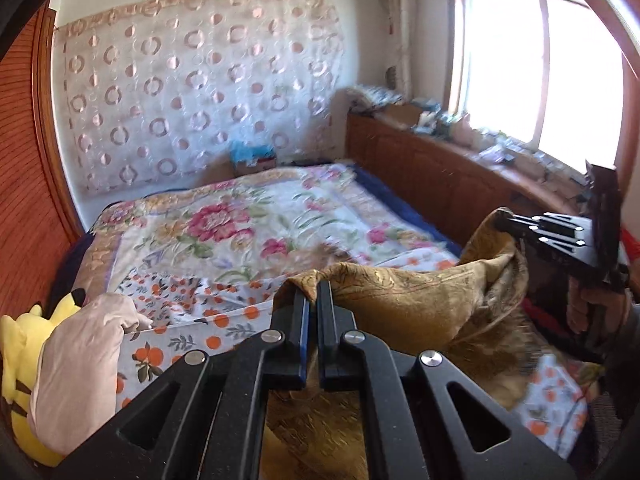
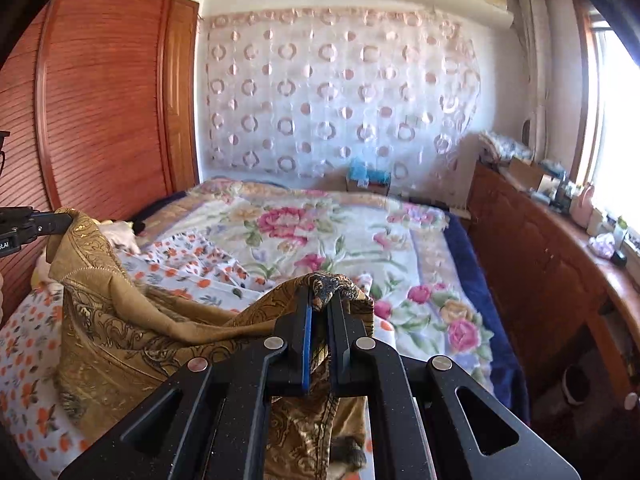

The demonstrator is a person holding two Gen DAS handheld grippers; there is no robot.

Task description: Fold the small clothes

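The left gripper and right gripper are each clamping a corner of the gold patterned cloth, which is hanging between them over the near end of the floral bed.

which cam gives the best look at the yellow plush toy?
Left wrist. The yellow plush toy sits at the lower left edge of the bed, with its ear tips and side showing, partly covered by a pink cloth. In the right wrist view, that corner lies behind the gold cloth, so the toy cannot be made out.
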